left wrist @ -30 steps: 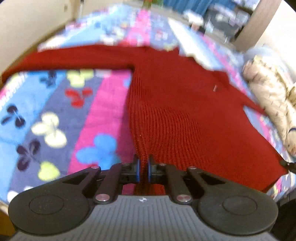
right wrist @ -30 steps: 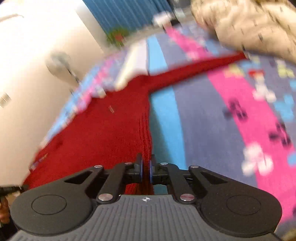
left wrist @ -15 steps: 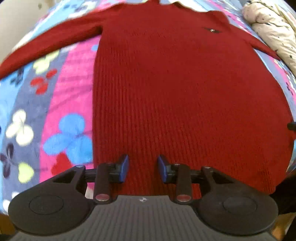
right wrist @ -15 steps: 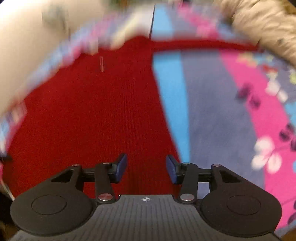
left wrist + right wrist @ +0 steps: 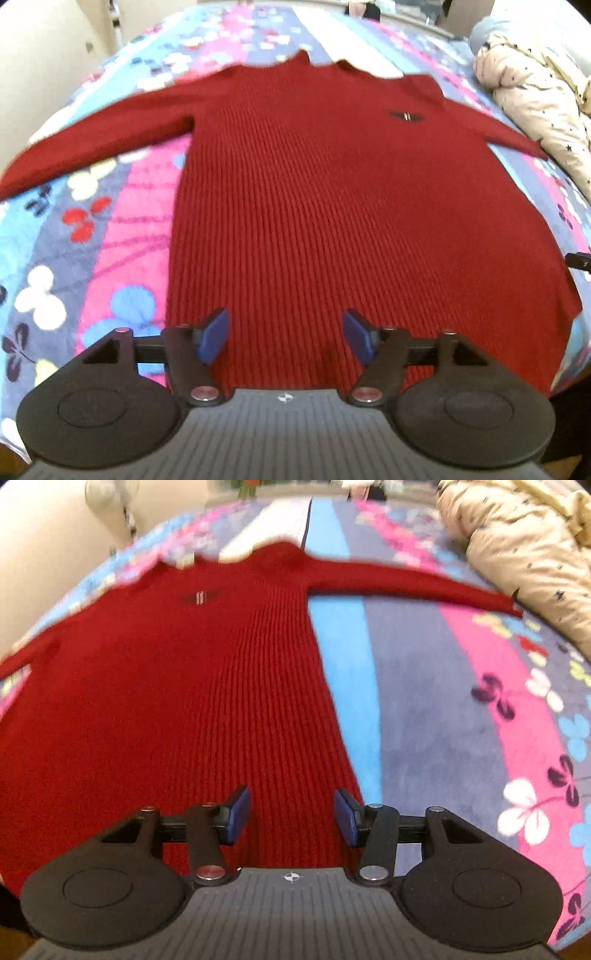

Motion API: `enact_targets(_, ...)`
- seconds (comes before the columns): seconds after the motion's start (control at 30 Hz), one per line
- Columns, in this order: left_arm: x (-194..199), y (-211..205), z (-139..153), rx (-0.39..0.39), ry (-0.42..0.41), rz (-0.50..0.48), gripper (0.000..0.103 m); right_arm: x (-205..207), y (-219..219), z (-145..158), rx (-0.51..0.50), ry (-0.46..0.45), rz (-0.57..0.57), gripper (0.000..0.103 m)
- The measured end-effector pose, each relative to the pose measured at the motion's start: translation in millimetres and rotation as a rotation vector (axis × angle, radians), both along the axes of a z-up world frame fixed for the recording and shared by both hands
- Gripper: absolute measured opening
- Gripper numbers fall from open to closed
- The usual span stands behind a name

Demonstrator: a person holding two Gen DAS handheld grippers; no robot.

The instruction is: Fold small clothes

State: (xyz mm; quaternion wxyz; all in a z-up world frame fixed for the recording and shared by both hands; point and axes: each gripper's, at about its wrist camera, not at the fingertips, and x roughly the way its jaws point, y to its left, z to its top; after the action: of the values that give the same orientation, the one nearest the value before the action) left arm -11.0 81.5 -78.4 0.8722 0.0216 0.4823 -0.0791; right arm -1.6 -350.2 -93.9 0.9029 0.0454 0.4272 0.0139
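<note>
A red ribbed knit sweater [image 5: 332, 206] [image 5: 177, 701] lies flat on the bed, front up, both sleeves spread out to the sides and a small dark badge on its chest. My left gripper [image 5: 284, 338] hovers over the hem near the sweater's left lower corner; its jaws are opening, and the blue pads press on nothing. My right gripper [image 5: 291, 818] hangs over the hem near the right side edge; its jaws are opening too, with only the flat knit below them. The tip of the right gripper [image 5: 578, 260] shows at the right rim of the left wrist view.
A striped bedspread [image 5: 110, 229] [image 5: 443, 686] with butterfly prints covers the bed under the sweater. A beige star-patterned quilt [image 5: 539, 107] [image 5: 524, 550] is bunched at the far right, touching the right sleeve's cuff. A pale wall [image 5: 40, 74] borders the bed on the left.
Both grippers were shut on the sweater's hem and have let it go, jaws spreading wide. The sweater now lies flat and straight, and both views have swung over its lower edge.
</note>
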Motion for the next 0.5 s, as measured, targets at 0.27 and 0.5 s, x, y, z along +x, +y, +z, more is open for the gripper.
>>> enact_targets(0.27,8.7,-3.6,3.5,0.001,-0.036,0.017,0.074,0.2,-11.6,11.1,-0.005,-0.095,-0.098,0.061)
enact_targets(0.5,12.4,-4.6,-1.1,0.005,-0.018,0.030,0.074,4.2,-7.3,8.0,-0.008,-0.102,-0.119,0.067)
